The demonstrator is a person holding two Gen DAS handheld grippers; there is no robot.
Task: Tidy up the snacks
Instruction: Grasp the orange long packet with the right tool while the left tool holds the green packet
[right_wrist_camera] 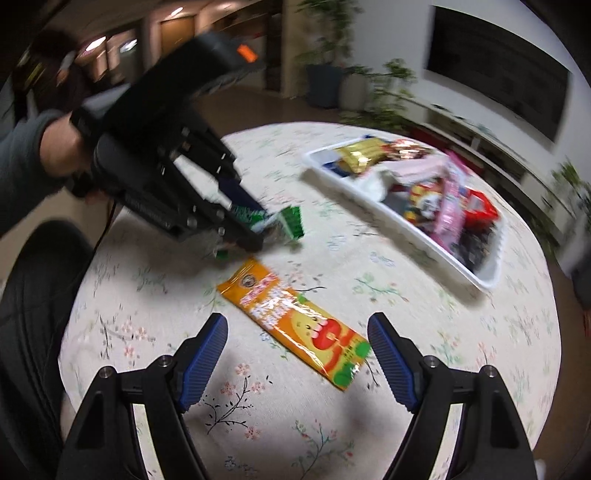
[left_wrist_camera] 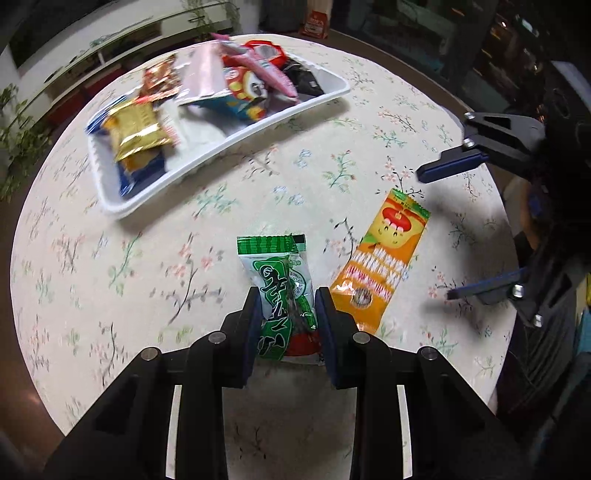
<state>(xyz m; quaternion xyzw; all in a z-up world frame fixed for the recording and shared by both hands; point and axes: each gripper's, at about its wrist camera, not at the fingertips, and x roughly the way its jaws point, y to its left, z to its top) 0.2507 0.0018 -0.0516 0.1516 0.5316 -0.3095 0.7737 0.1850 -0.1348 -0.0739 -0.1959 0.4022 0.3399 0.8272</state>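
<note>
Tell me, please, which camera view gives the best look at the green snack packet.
The left wrist view: the green snack packet sits centred and sharp, clamped between the left gripper fingers, its print visible. In the right wrist view the packet is blurred and mostly hidden behind that gripper; only one green end shows.

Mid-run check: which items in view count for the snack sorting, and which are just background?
Job items:
green snack packet, clamped in left gripper
orange snack packet, before open right gripper
white tray of snacks

Background:
potted plants
dark screen
red-and-white box
</note>
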